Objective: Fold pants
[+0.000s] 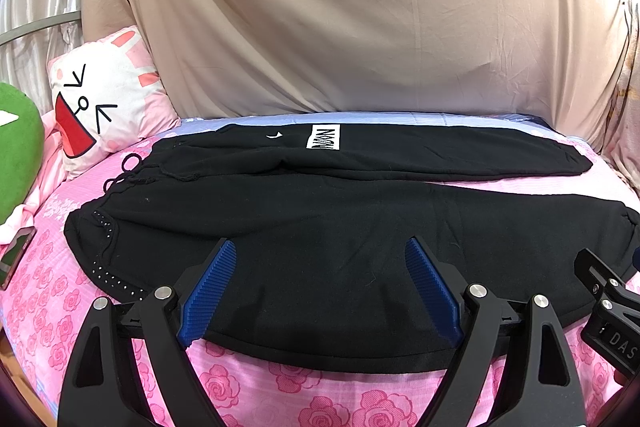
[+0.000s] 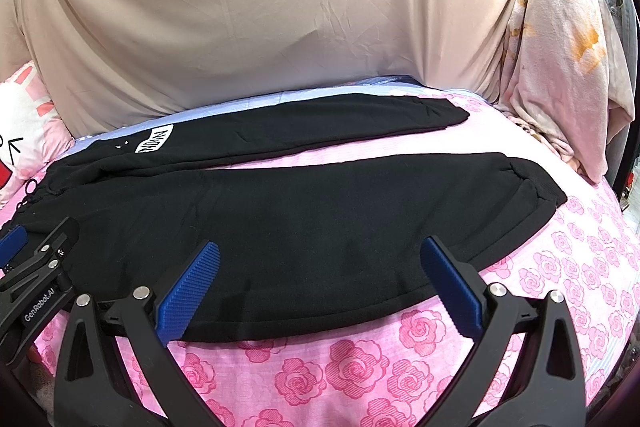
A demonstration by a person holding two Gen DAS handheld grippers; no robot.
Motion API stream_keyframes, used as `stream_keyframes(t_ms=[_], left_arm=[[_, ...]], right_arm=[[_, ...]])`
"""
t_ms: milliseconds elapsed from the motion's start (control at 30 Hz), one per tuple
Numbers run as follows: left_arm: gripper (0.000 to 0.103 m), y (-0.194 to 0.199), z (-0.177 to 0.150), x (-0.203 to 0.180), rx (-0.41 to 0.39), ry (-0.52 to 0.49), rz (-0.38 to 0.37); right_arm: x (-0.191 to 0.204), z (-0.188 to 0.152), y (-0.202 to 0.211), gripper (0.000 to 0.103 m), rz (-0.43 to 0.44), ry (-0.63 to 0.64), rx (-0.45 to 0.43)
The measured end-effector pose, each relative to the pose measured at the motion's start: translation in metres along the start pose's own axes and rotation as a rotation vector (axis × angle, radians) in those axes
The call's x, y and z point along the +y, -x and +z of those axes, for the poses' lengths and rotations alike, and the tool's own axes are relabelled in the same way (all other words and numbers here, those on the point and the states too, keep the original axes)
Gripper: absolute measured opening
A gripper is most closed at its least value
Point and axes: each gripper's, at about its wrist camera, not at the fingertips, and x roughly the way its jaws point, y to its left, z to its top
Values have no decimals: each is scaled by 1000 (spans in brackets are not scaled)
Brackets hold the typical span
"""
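Note:
Black pants (image 1: 320, 227) lie spread flat on the pink rose-print bed sheet (image 1: 248, 387), waistband to the left, both legs running right with a gap of sheet between them. A white logo patch (image 1: 323, 137) marks the far leg. My left gripper (image 1: 320, 247) is open above the near leg's thigh part, blue pads over the cloth with nothing between them. My right gripper (image 2: 320, 251) is open over the near leg (image 2: 340, 219) toward the cuff (image 2: 532, 183). Each gripper shows at the other view's edge, the right (image 1: 608, 299) and the left (image 2: 36, 267).
A beige sheet (image 1: 340, 19) hangs behind the bed. A white-and-pink cartoon pillow (image 1: 104, 99) and a green plush (image 1: 16, 147) sit at the left. A phone-like object (image 1: 16, 255) lies at the left edge. A rumpled pale blanket (image 2: 560, 67) is piled at the right.

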Motion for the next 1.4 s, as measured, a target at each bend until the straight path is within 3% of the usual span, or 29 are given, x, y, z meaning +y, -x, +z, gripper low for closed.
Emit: stream_keyframes(t_ms=[533, 567, 667, 700, 833, 967, 1133, 1267, 1400], left_arm=[[84, -7, -1, 2, 44, 4, 7], [84, -6, 0, 7, 44, 24, -15], [84, -3, 10, 44, 97, 130, -200], [84, -2, 17, 59, 103, 153, -225], [84, -7, 65, 132, 69, 225, -156], [84, -40, 116, 190, 48, 223, 14], [84, -126, 160, 236, 170, 207, 98], [84, -203, 172, 255, 294, 221, 102], [84, -264, 176, 270, 351, 235, 186]], right_arm=[[0, -2, -8, 98, 21, -4, 48], [-2, -1, -9, 98, 58, -9, 62], [-24, 10, -11, 98, 182, -42, 90], [-35, 17, -13, 98, 181, -43, 90], [-93, 50, -35, 98, 101, -88, 114], [-164, 92, -77, 98, 62, -171, 118], [-217, 133, -151, 98, -23, -185, 192], [-227, 160, -213, 98, -66, -127, 242], [-233, 176, -261, 98, -58, -117, 284]])
